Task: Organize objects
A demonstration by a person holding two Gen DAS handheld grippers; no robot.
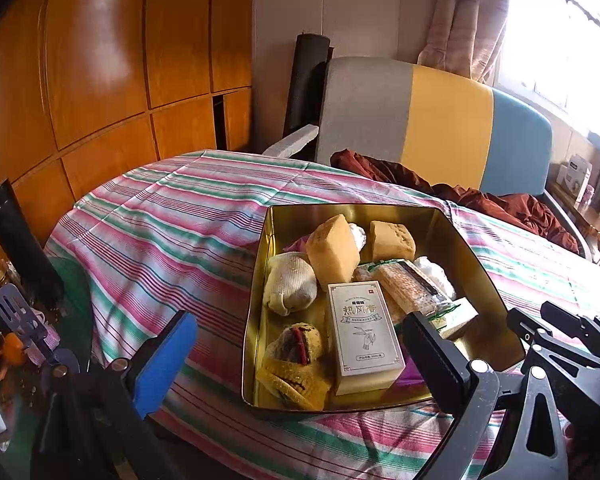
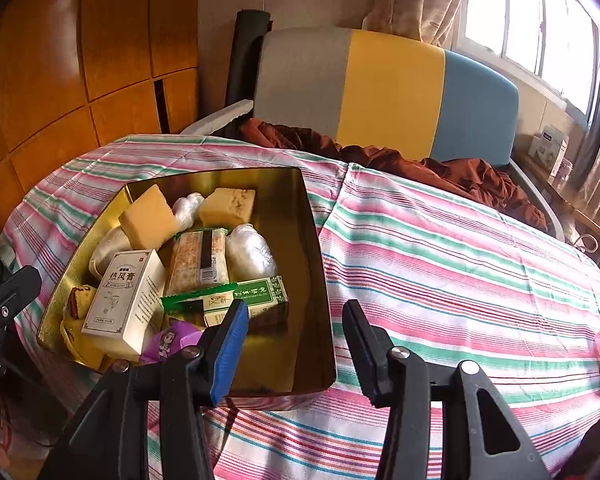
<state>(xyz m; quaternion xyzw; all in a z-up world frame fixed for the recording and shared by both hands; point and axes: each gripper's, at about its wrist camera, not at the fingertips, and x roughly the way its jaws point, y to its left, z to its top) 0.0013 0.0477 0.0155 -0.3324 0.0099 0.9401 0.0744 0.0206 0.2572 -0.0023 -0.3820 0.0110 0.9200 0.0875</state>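
Two grippers are in your hands, and both hang over the striped tablecloth [image 2: 440, 248] with nothing between their fingers. Your left gripper [image 1: 296, 356] stands wide apart, spanning the near left part of the gold tin [image 1: 260, 280]. Your right gripper [image 2: 296, 332] is parted too, straddling the tin's near right wall. Inside the tin lie a white carton with Chinese characters [image 2: 124, 300], a green essential-oil box [image 2: 256, 300], a barcoded wrapped bar [image 2: 196, 260], two yellow sponge blocks [image 2: 148, 216], clear plastic bundles [image 2: 248, 252] and a purple packet [image 2: 168, 340]. Behind the table stands a grey, yellow and blue chair back [image 2: 380, 92] with brown cloth [image 2: 420, 168] heaped below it.
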